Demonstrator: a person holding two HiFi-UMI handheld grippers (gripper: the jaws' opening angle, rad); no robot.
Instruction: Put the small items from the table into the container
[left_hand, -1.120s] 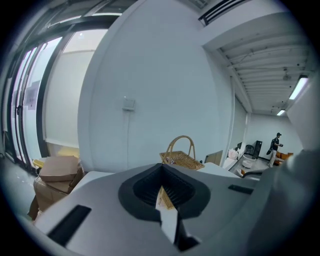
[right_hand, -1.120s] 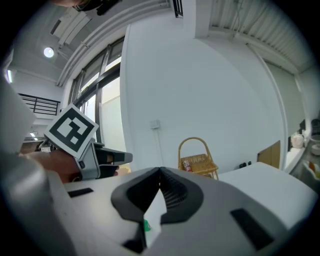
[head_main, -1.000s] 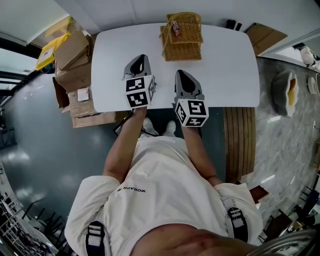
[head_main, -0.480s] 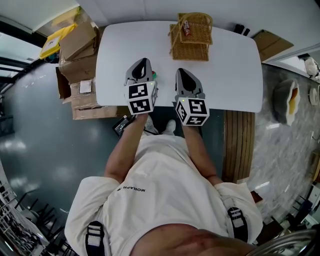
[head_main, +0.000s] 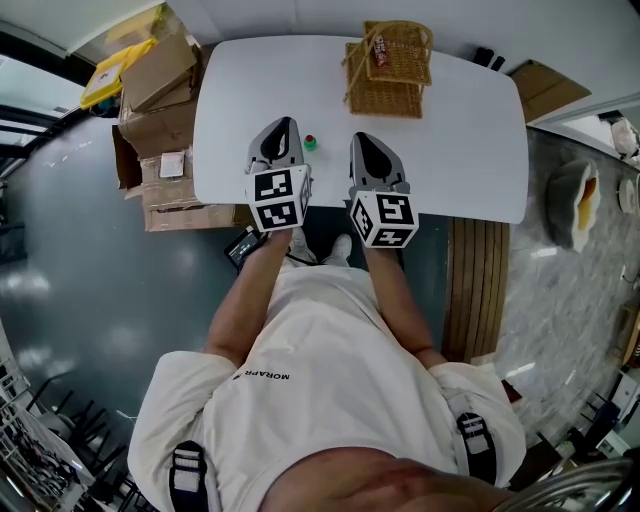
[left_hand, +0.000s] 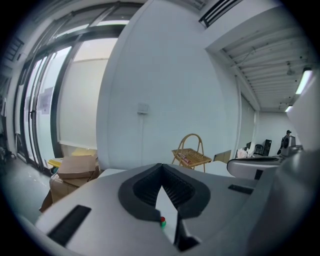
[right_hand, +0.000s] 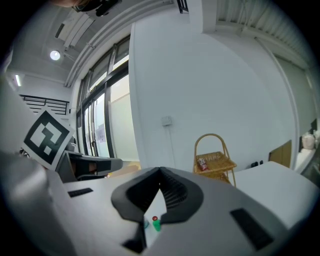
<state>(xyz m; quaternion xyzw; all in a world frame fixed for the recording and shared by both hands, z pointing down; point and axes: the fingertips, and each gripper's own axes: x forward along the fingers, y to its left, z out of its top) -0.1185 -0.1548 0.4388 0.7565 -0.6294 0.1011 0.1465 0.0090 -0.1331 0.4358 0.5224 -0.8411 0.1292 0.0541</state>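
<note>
A small green item with a red top (head_main: 310, 142) stands on the white table (head_main: 450, 150), between my two grippers and just right of the left one's tip. The same item shows low through the jaw gap in the left gripper view (left_hand: 162, 221) and in the right gripper view (right_hand: 156, 223). My left gripper (head_main: 283, 126) is shut and holds nothing. My right gripper (head_main: 362, 141) has its tips together too, with nothing in it. The wicker basket (head_main: 388, 70) stands at the table's far edge, also visible in both gripper views (left_hand: 191, 156) (right_hand: 214, 162), with a red-and-white packet (head_main: 380, 48) inside.
Cardboard boxes (head_main: 150, 95) are stacked on the floor against the table's left side. A wooden slatted piece (head_main: 478, 280) lies by the table's near right corner. A dark flat device (head_main: 245, 246) lies on the floor under the near edge.
The green item, hidden by the left gripper a second ago, now shows in full beside its tip as that gripper shifted left. Both grippers stay shut.
</note>
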